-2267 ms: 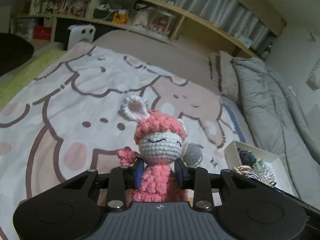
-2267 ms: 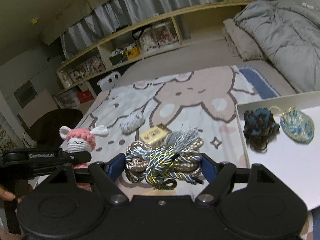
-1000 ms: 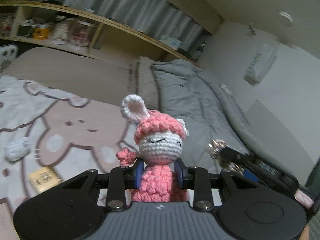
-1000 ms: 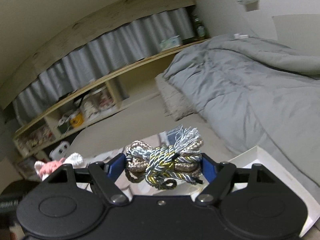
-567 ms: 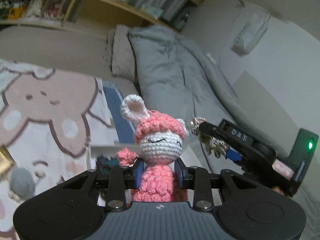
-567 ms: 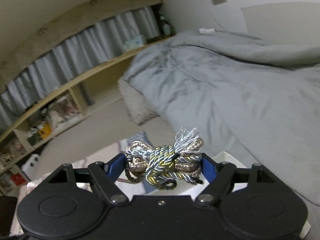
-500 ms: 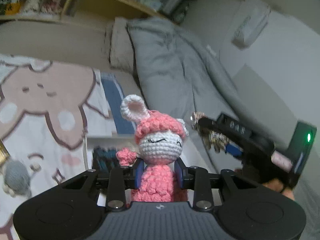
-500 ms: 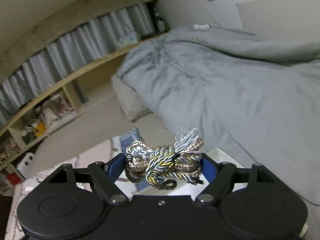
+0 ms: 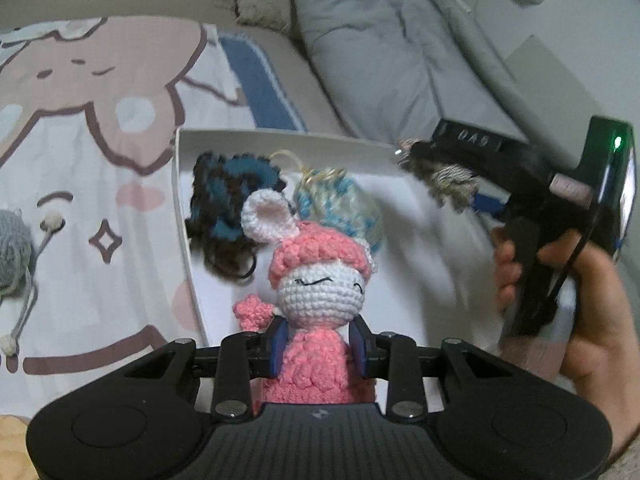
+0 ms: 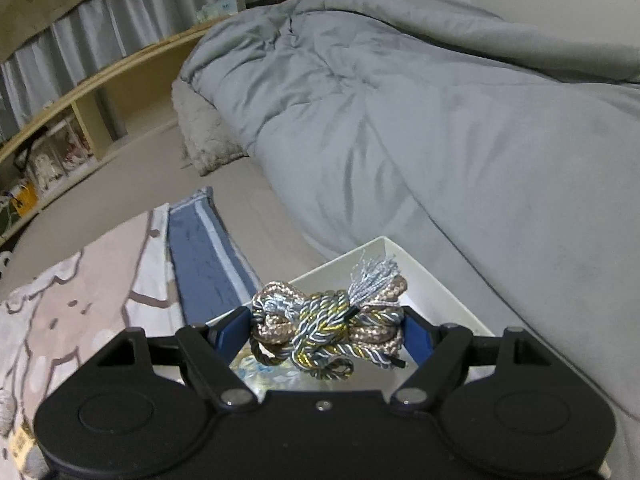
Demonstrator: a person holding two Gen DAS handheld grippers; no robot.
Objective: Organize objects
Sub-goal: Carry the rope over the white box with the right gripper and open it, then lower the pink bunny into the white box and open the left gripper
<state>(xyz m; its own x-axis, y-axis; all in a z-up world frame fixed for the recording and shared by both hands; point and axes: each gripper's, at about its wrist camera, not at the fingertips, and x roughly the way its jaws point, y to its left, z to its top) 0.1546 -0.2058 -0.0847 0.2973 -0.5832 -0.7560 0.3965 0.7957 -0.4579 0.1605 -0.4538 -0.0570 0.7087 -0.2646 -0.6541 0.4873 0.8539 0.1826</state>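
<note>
- The left gripper (image 9: 319, 340) tilts down toward the bed, its blue pads clamped on the pink body of a crocheted bunny doll (image 9: 316, 292), which stands upright at the lower middle of the left wrist view.
- Behind the doll lies a white box (image 9: 180, 184) on the cartoon blanket (image 9: 92, 128); inside it sit a dark blue-and-black knitted piece (image 9: 224, 204) and a pale blue-and-cream knitted pouch (image 9: 344, 204).
- At the right edge of that view, a bare hand (image 9: 576, 300) wraps the handle of the right gripper (image 9: 440, 172), which reaches in over the box from the right, blurred.
- In the right wrist view the right gripper's jaws are pressed on a knotted cord bundle (image 10: 328, 332) with a grey tassel, low in the middle of the frame over the box's far corner.
- A grey duvet (image 10: 400, 120) fills the upper right.
- A grey knitted ball (image 9: 14, 240) lies on the blanket at the left edge.
</note>
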